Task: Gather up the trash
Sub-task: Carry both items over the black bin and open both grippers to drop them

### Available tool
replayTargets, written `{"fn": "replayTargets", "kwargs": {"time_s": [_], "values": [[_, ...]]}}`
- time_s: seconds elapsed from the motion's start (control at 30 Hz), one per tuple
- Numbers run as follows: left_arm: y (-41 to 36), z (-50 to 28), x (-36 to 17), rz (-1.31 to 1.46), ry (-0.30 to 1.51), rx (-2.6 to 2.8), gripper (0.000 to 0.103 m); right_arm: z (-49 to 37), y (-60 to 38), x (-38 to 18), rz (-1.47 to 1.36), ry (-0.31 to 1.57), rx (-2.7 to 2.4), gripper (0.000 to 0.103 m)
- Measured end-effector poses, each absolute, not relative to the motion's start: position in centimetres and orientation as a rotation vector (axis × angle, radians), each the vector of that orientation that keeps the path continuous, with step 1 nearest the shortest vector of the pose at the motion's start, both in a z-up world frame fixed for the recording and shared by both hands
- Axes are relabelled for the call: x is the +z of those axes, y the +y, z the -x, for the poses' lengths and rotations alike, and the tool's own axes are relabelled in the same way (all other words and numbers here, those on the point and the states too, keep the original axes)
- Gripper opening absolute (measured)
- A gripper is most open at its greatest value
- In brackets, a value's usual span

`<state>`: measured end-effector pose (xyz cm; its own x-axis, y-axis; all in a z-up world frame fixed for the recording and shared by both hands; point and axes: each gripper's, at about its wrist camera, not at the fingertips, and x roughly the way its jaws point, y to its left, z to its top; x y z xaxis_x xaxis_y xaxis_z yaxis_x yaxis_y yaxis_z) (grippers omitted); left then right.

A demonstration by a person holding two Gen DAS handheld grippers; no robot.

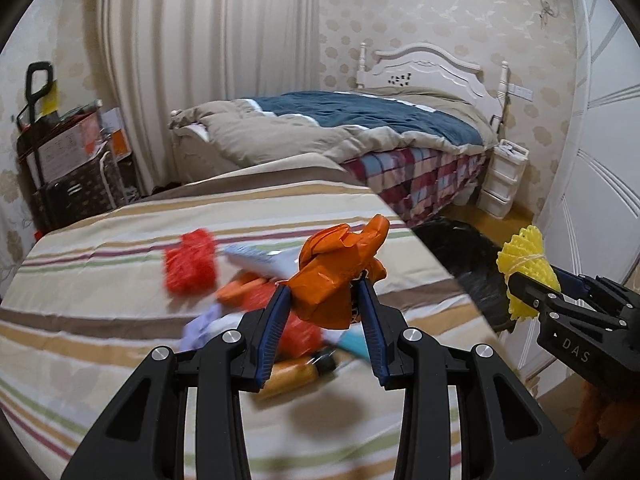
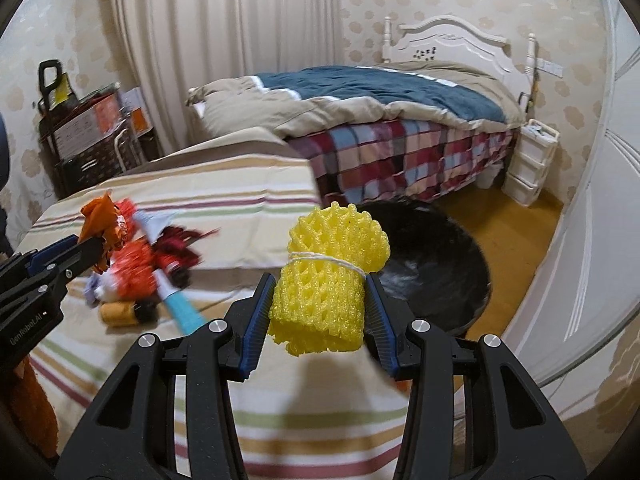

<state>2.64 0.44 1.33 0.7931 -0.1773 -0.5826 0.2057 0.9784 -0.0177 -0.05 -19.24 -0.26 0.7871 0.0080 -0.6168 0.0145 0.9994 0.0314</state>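
Observation:
My left gripper (image 1: 322, 294) is shut on a crumpled orange wrapper (image 1: 340, 268) and holds it above the striped bed cover (image 1: 100, 320). My right gripper (image 2: 318, 286) is shut on a yellow foam net roll (image 2: 328, 276) tied with white string, held near the bed's right edge. The roll also shows in the left wrist view (image 1: 524, 268), and the wrapper in the right wrist view (image 2: 100, 220). A black trash bag (image 2: 432, 264) stands open on the floor, beyond and right of the roll. A trash pile (image 2: 148, 272) lies on the cover: red net, orange tube, blue and white pieces.
A second bed (image 2: 380, 120) with a blue and beige quilt stands behind. A white drawer unit (image 2: 528, 164) sits by its head. A white wardrobe (image 2: 592, 240) is at the right. A cart with boxes (image 1: 68, 160) stands at the back left, by curtains.

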Motion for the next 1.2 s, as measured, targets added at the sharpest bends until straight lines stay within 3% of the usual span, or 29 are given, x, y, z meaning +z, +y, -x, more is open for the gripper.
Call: {"fn": "replayTargets", "kwargs": {"time_s": [0.7,1.2], "values": [[-12.6,-11.4,-2.6,-0.152,0.699,-0.312,0.038,-7.0,-29.1,-3.4,-0.085,0.701,-0.126,0.045],[-16.1,-14.1,-4.1,-0.199,0.736,-0.307,0.038,-9.3,-31.9,-5.2,-0.121,0.727,-0.140,0.045]]}}
